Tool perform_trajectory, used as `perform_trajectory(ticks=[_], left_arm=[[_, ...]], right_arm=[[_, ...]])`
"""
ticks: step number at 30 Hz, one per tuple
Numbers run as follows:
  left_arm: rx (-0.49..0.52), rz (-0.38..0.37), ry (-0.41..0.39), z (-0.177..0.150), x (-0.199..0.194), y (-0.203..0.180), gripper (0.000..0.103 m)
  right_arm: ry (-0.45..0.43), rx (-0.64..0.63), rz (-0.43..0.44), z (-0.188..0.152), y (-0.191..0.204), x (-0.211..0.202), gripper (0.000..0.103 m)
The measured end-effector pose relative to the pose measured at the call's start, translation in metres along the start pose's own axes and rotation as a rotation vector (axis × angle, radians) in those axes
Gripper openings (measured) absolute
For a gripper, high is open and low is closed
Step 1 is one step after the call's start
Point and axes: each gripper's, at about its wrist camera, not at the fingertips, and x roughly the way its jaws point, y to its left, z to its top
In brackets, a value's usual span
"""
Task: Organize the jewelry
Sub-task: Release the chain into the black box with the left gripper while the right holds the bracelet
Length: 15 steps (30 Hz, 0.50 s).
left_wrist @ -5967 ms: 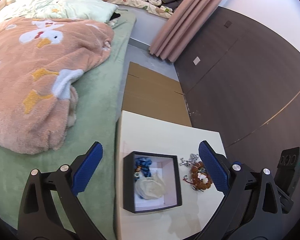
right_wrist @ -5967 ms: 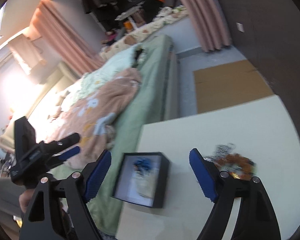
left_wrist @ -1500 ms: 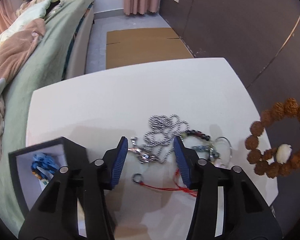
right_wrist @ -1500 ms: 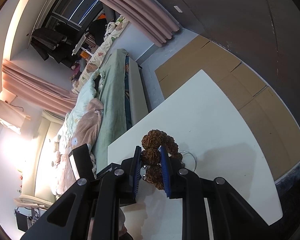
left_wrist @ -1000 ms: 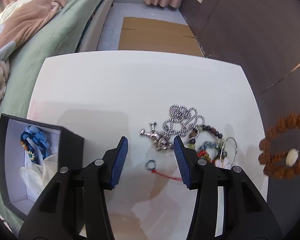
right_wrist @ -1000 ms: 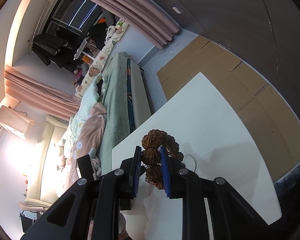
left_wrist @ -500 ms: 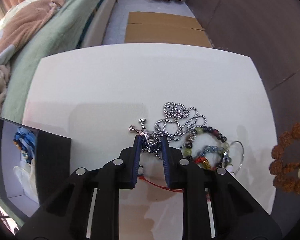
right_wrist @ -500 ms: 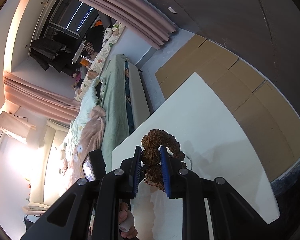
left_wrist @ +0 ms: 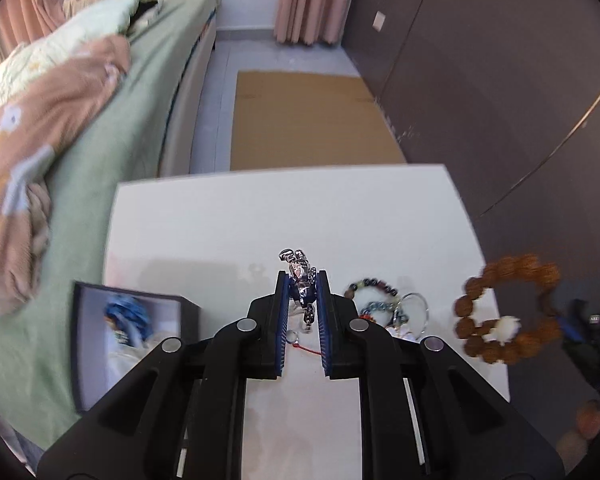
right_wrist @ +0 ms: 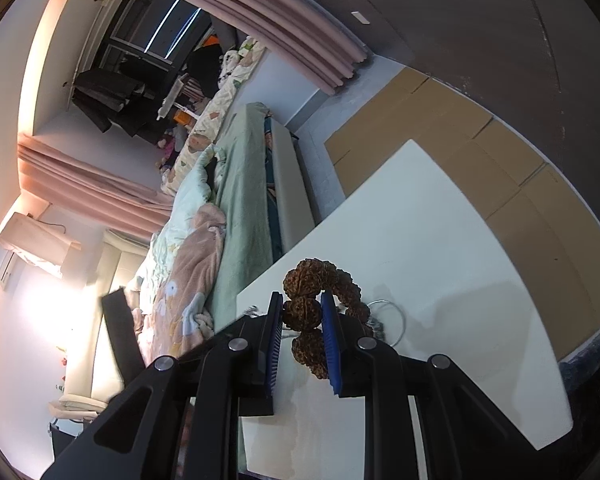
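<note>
My left gripper [left_wrist: 302, 280] has its jaws closing, and the pads press on a silver chain [left_wrist: 299, 270] that hangs above the white table [left_wrist: 260, 220]. Under it lie a red cord [left_wrist: 308, 349], small beaded bracelets [left_wrist: 370, 284] and a metal ring [left_wrist: 414, 308]. A black box [left_wrist: 188, 312] at the left holds blue jewellery [left_wrist: 126, 312]. My right gripper [right_wrist: 300, 300] is shut on a brown bead bracelet [right_wrist: 308, 276], held in the air at the table's right side. That brown bracelet [left_wrist: 512, 266] also shows in the left wrist view.
A bed with a green sheet and a pink blanket [left_wrist: 100, 120] runs along the table's left side. Flat cardboard [left_wrist: 300, 120] lies on the floor beyond the table. A dark wall [left_wrist: 500, 80] stands to the right.
The left gripper's jaws came together on the silver chain and the gripper rose, lifting the chain off the table. The right gripper kept still with the brown bracelet.
</note>
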Motion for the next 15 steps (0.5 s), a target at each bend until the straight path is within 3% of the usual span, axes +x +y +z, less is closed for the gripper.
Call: perform_trajectory(ticks=[15], left_arm=[[0.030,-0.013,-0.204,0.031,-0.125,0.033,0.014]], right_arm=[[0.005,-0.083,0.079,-0.014,0.045,0.017,0.019]])
